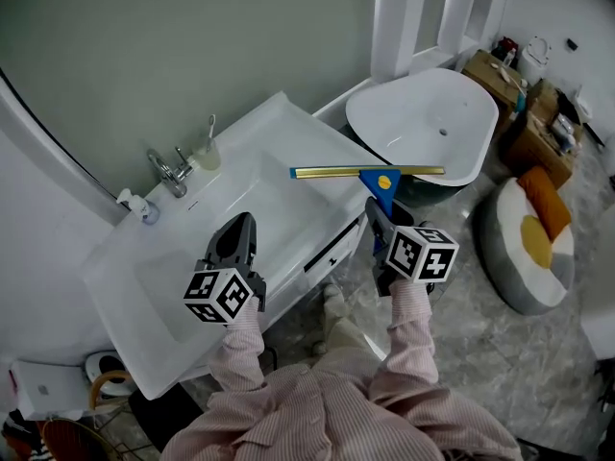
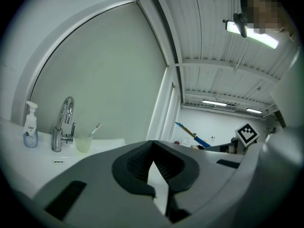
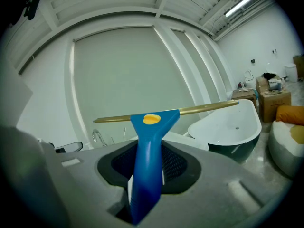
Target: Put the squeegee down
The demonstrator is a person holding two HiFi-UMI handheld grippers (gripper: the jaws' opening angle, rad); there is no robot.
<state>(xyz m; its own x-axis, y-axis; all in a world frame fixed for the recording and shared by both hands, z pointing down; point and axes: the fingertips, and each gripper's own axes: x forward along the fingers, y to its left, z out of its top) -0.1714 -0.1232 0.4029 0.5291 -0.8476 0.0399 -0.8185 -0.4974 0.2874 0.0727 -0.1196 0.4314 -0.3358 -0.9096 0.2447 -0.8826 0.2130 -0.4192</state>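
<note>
Right tool (image 3: 149, 163) has its jaws closed on the blue handle of the squeegee (image 3: 148, 146), which stands up between the pads with its brass-coloured blade level at the top. In the head view the squeegee (image 1: 382, 182) is in the air, held over the right end of the white counter (image 1: 288, 123), close to the edge where the bathtub (image 1: 423, 123) begins. It touches no surface yet.

Left tool (image 2: 153, 163) has its tips together with nothing between them, and it hovers over the sink side of the counter, not far from the faucet (image 1: 171, 171) and the cup (image 1: 207, 154).

I judge that the step in hand is the carrying: the squeegee is gripped but not yet put down. The next move probably calls for lowering it onto a bare part of the counter until the blade and handle rest there. Only then should the right tool's jaws open, so that the squeegee does not slide off the edge.
</note>
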